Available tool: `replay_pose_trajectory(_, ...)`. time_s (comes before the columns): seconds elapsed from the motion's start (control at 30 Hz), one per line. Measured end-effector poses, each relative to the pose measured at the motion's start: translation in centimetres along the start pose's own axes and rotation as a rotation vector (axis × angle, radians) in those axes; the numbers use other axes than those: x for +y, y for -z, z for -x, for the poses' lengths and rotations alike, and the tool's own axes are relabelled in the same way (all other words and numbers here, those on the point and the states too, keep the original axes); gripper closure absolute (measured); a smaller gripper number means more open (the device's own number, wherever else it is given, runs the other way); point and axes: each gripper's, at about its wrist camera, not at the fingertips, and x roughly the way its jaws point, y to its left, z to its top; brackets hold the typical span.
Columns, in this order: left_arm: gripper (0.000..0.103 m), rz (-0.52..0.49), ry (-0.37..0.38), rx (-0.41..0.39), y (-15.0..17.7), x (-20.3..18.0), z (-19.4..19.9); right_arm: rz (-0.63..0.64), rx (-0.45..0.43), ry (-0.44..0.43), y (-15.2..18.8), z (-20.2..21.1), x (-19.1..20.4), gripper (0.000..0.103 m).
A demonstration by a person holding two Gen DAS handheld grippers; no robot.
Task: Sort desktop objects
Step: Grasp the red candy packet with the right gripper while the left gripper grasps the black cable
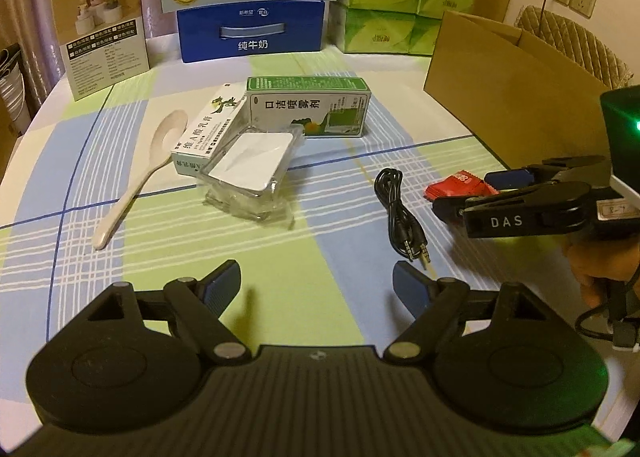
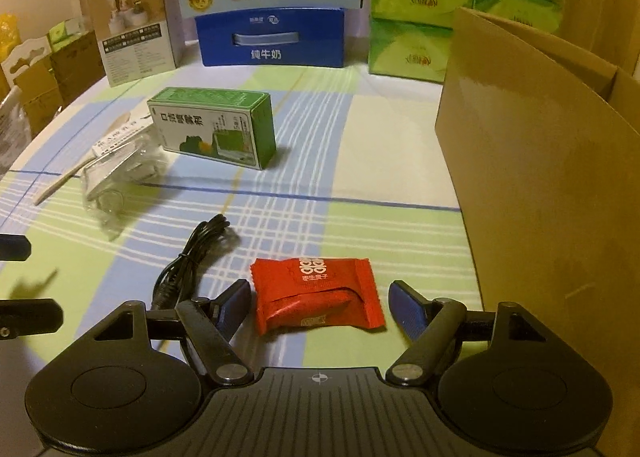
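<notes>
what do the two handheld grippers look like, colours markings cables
Both grippers, left and right, are matte black with rounded housings, silver pivot pins and blue ribbed finger pads. Seen from the left wrist, the right gripper's finger reads "DAS" in white; behind it sit a green light and a black cable.

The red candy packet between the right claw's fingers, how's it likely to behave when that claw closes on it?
The red candy packet looks like thin glossy film, so it will probably crinkle and could slip. It puffs up around a lump, so it is likely light, and squeezing may shift the contents. It lies flat on the tablecloth and seems unlikely to roll.
</notes>
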Motion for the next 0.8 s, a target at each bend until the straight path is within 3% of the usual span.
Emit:
replay_pose_trajectory(0.17, 0.023, 0.008, 0.014, 0.000, -0.2, 0.1, -0.8, 0.016, -0.005, -0.006, -0.1, 0.2, 0.6, 0.047)
replay_pose_trajectory(0.2, 0.024, 0.008, 0.011, 0.003, -0.3, 0.1, -1.0, 0.022, -0.007, -0.010, -0.2, 0.2, 0.7, 0.054)
replay_pose_trajectory(0.43, 0.034, 0.004, 0.066, -0.045, -1.2, -1.4, -1.5, -0.022, -0.020, -0.019, -0.4, 0.5, 0.4, 0.058)
replay_pose_trajectory(0.63, 0.041, -0.038, 0.096, -0.039, -1.6, -3.4, -3.4, -0.066, -0.026, -0.021, -0.4, 1.0, -0.3, 0.058)
replay_pose_trajectory(0.73, 0.048, -0.038, 0.114, -0.021, -1.6, -3.8, -4.7, -0.071, -0.036, -0.023, -0.5, 1.2, -0.4, 0.058)
replay_pose_trajectory(0.8, 0.060, -0.041, 0.121, -0.025, -1.6, -4.0, -5.0, -0.076, -0.038, -0.026, -0.5, 1.3, -0.4, 0.058)
